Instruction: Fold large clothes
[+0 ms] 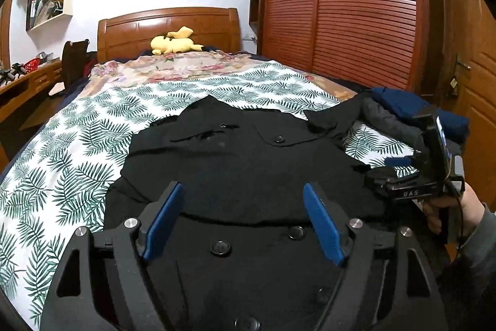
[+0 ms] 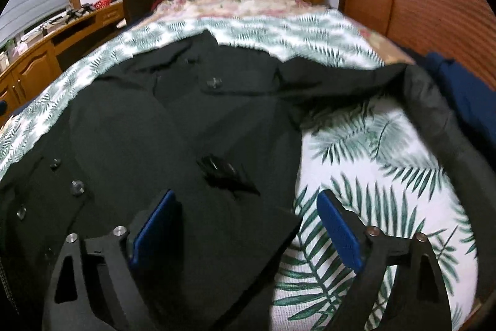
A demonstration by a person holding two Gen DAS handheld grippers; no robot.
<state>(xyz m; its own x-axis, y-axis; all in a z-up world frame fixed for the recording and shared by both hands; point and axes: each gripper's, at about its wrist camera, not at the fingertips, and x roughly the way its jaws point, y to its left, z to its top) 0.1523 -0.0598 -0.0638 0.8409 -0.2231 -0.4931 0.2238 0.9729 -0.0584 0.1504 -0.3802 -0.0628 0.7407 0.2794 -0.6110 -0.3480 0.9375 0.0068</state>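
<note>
a bed under a palm-leaf sheet fills both views, its wooden headboard far off, a slatted wardrobe along the right and a desk on the left; a yellow plush toy lies by the headboard, and a navy garment sits at the right edge.

the black coat lies flat, buttons up, its long axis running toward the headboard with the collar at the far end, one sleeve stretched toward the navy garment; the left gripper hangs spread wide over the coat's near part with nothing between its pads, and the right gripper is likewise spread apart, straddling the coat's right edge without pinching it.

Even indoor light, black fisheye corners bending the edges — the right wrist view smeared by motion blur.
</note>
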